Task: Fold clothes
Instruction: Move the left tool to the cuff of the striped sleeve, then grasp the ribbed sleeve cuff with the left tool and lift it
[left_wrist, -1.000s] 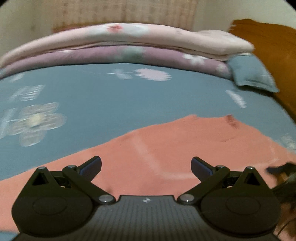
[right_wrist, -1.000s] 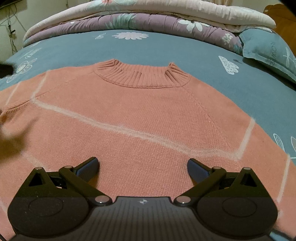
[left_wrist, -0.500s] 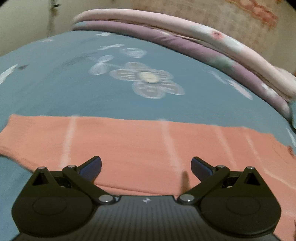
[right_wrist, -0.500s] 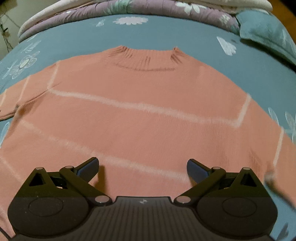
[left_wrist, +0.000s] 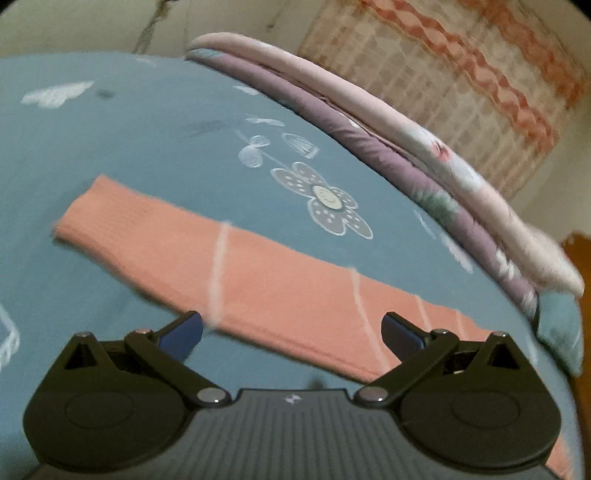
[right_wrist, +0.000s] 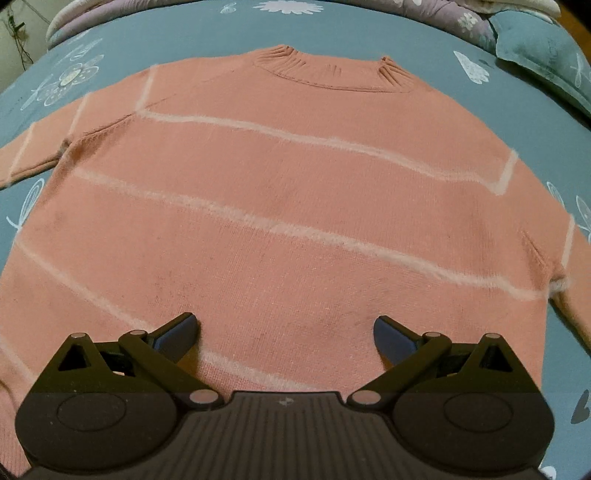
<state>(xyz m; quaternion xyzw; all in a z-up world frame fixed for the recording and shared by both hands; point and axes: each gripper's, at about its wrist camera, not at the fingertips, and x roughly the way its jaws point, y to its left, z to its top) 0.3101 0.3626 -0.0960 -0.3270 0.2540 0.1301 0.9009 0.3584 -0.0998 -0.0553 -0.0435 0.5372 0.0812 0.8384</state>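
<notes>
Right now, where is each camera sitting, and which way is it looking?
Left wrist view: it sits on the left claw, low over the bed, facing along the sweater's sleeve toward the folded quilts; only that claw's open fingers show.
Right wrist view: it sits on the right claw, above the sweater near its bottom part, facing its collar; only that claw's open fingers show.
Shared: both see the pink striped sweater on the blue flowered bedsheet.

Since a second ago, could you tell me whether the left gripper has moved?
Yes. The left gripper has swung leftward: the sweater's sleeve now fills its view, and the folded quilts have shifted right.
</notes>
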